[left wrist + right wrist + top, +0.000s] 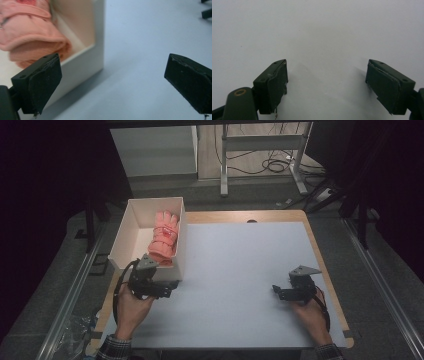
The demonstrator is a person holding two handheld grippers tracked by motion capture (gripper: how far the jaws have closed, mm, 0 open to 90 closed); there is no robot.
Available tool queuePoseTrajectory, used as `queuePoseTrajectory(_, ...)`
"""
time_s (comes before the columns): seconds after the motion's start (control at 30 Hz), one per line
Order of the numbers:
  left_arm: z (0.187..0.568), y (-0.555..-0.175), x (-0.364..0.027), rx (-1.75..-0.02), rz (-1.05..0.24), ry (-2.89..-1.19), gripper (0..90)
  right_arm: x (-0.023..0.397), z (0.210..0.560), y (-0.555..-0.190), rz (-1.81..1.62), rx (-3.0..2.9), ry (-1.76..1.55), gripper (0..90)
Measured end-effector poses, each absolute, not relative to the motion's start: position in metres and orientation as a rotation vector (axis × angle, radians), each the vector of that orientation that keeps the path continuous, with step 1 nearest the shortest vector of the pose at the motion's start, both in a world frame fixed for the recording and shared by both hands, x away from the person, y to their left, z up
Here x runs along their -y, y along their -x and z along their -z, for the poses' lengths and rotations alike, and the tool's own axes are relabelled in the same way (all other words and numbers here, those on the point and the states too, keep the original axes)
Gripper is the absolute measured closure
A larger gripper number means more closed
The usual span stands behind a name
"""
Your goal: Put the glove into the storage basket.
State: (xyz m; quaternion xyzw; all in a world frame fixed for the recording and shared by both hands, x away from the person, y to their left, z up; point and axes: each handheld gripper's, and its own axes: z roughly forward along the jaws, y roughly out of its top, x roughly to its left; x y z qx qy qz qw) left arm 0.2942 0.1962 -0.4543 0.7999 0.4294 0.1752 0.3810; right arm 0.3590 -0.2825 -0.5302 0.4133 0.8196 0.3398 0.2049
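A pink glove [164, 238] lies inside a white open box [126, 233] at the table's left. In the left gripper view the glove [30, 32] is bunched against the box wall [82, 62]. My left gripper [172, 285] sits just in front of the box's near right corner, open, nothing between its jaws [112, 82]. My right gripper [277, 291] rests low over the mat at the right, pointing left, open and empty [325, 82].
A pale grey mat [240, 280] covers the wooden table [325, 275]. Beyond the table stand a white cabinet [155, 150] and a metal desk frame [260, 150] with cables on the floor. Dark curtains flank both sides.
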Motion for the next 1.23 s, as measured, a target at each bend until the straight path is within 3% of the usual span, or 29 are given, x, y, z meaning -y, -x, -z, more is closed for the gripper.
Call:
queuePoseTrajectory(0.63,0.511,-0.284,-0.159,-1.01,-0.377,-2.079,1.4,0.283,0.53,-0.359,-0.947,-2.285,-1.152,18.2)
queuePoseTrajectory(0.93,0.546,-0.291,-0.145,-1.028,-0.35,-2.172,1.1,0.283,0.53,-0.359,-0.947,-2.285,-1.151,18.2)
queuePoseTrajectory(1.23,0.55,-0.292,-0.143,-1.031,-0.351,-2.185,0.0,0.283,0.53,-0.359,-0.949,-2.285,-1.153,18.2)
